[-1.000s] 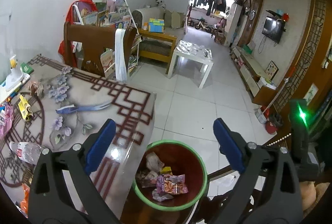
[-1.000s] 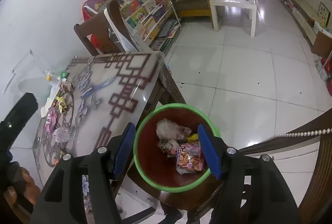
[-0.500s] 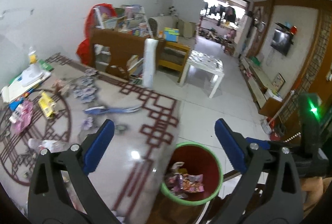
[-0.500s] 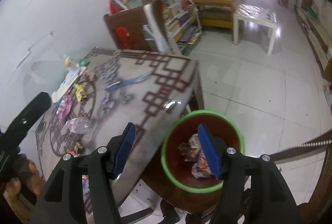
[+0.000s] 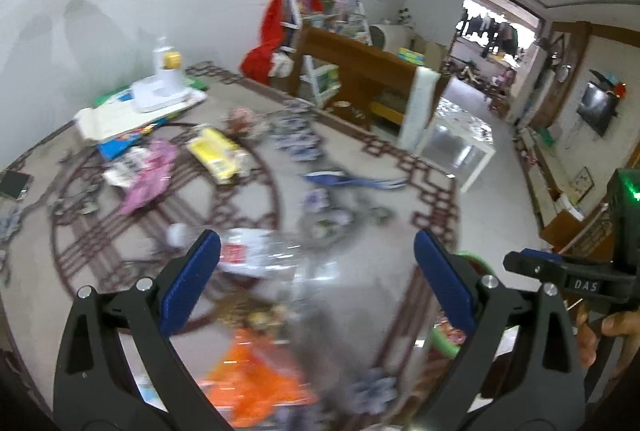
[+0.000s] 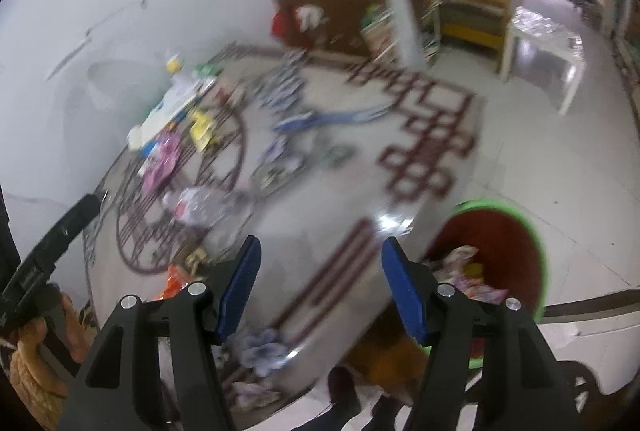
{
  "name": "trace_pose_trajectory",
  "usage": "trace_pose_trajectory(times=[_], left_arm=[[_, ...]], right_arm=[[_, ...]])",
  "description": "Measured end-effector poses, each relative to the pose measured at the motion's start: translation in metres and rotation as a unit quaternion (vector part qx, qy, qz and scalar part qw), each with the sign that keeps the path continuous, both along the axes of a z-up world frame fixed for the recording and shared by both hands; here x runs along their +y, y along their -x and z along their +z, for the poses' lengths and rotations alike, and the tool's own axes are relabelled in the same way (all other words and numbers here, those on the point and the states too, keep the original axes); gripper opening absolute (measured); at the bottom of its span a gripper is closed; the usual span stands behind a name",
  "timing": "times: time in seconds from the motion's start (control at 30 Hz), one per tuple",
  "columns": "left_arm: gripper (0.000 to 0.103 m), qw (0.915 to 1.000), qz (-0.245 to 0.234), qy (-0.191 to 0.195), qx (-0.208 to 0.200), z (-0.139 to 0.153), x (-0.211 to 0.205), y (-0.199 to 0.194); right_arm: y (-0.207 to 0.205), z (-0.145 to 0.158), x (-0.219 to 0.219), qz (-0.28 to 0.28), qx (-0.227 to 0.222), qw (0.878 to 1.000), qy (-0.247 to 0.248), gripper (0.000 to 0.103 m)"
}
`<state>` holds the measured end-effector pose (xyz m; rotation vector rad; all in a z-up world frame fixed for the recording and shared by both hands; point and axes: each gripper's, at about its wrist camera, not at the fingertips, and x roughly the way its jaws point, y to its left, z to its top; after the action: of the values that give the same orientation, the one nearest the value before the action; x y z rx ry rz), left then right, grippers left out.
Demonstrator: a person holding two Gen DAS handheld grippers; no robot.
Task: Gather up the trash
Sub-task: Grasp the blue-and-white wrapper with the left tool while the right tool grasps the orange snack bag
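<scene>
Where the patterned table (image 5: 400,191) carries the trash, a crushed clear plastic bottle (image 5: 256,251) with a red label lies near the front, with an orange wrapper (image 5: 256,383) closer, and a pink wrapper (image 5: 148,179) and a yellow packet (image 5: 218,155) further back. Beside the table edge stands the green-rimmed red bin (image 6: 504,243), already holding wrappers. Both the left gripper (image 5: 316,271) and the right gripper (image 6: 320,283) hover over the table with jaws apart and nothing between them.

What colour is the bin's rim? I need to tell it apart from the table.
Bright green, around a dark red inside. The bin shows best in the right wrist view.
</scene>
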<state>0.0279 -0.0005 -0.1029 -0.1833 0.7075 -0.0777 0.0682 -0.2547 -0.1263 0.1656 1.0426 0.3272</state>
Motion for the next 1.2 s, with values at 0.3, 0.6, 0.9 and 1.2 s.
trace_pose_trajectory(times=[0.3, 0.6, 0.9, 1.2], left_arm=[[0.095, 0.997, 0.058, -0.011, 0.049, -0.05, 0.091, 0.045], [0.095, 0.9911, 0.114, 0.018, 0.067, -0.078, 0.138, 0.088], [0.095, 0.9924, 0.105, 0.017, 0.061, -0.088, 0.146, 0.105], [0.095, 0.9858, 0.086, 0.042, 0.138, -0.137, 0.125, 0.103]], right_arm=[[0.02, -0.074, 0.125, 0.122, 0.08, 0.989, -0.017, 0.061], [0.067, -0.111, 0.235, 0.296, 0.07, 0.951, 0.044, 0.075], [0.059, -0.121, 0.249, 0.294, 0.034, 0.95, 0.104, 0.045], [0.035, -0.092, 0.216, 0.233, 0.031, 0.97, 0.069, 0.045]])
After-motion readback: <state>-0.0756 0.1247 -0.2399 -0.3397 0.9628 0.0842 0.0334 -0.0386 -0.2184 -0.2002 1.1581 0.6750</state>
